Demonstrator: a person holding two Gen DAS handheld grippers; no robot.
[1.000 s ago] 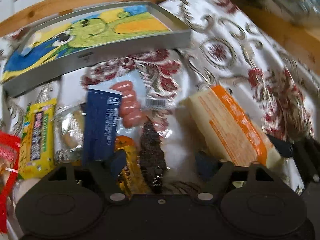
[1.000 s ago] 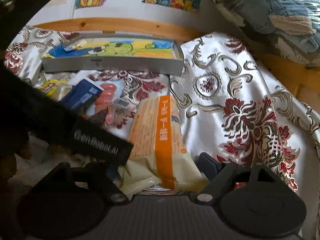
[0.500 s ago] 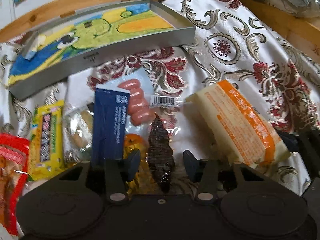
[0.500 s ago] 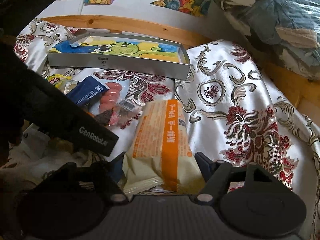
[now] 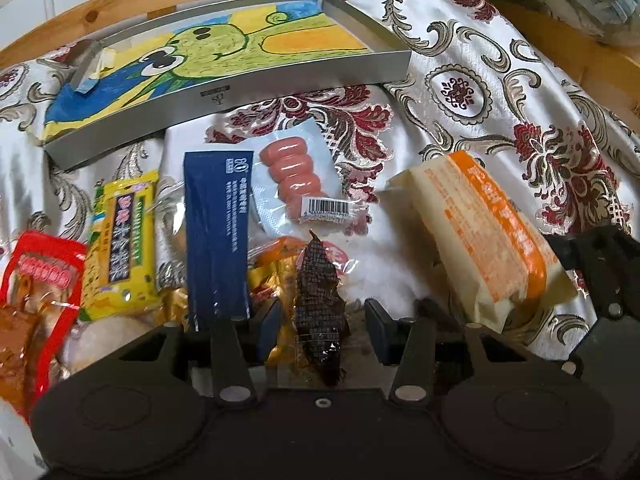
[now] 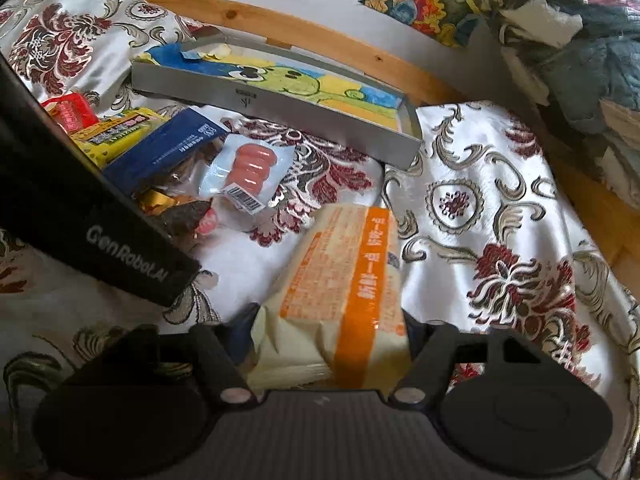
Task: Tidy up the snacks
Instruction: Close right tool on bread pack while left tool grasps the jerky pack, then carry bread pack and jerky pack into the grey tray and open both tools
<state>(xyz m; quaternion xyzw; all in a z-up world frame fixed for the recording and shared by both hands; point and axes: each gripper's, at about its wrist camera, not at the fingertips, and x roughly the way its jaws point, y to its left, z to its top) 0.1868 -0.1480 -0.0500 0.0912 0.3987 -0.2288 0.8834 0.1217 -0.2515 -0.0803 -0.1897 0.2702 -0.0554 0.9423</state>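
Snacks lie on a floral cloth (image 5: 500, 92) in front of a shallow grey tray (image 5: 224, 94) lined with a cartoon drawing. My left gripper (image 5: 322, 334) is open, its fingers close on either side of a dark brown snack pack (image 5: 318, 292), with a narrow gap showing on each side. Beside that pack lie a blue packet (image 5: 216, 232), a pink sausage pack (image 5: 296, 176), a yellow bar (image 5: 120, 240) and a red pack (image 5: 36, 276). My right gripper (image 6: 328, 340) is shut on the near end of a cream-and-orange pack (image 6: 344, 272), which fills the gap between its fingers.
The tray (image 6: 280, 104) sits against a wooden frame (image 6: 320, 36). Piled bedding (image 6: 580, 40) rises at the back right. The left gripper's black housing (image 6: 100, 216) crosses the right wrist view on the left. Bare cloth (image 6: 500, 208) lies right of the cream-and-orange pack.
My left gripper's fingers have narrowed from wide apart to close around the dark pack. My right gripper has taken hold of the cream-and-orange pack, and its view has tilted and pulled back.
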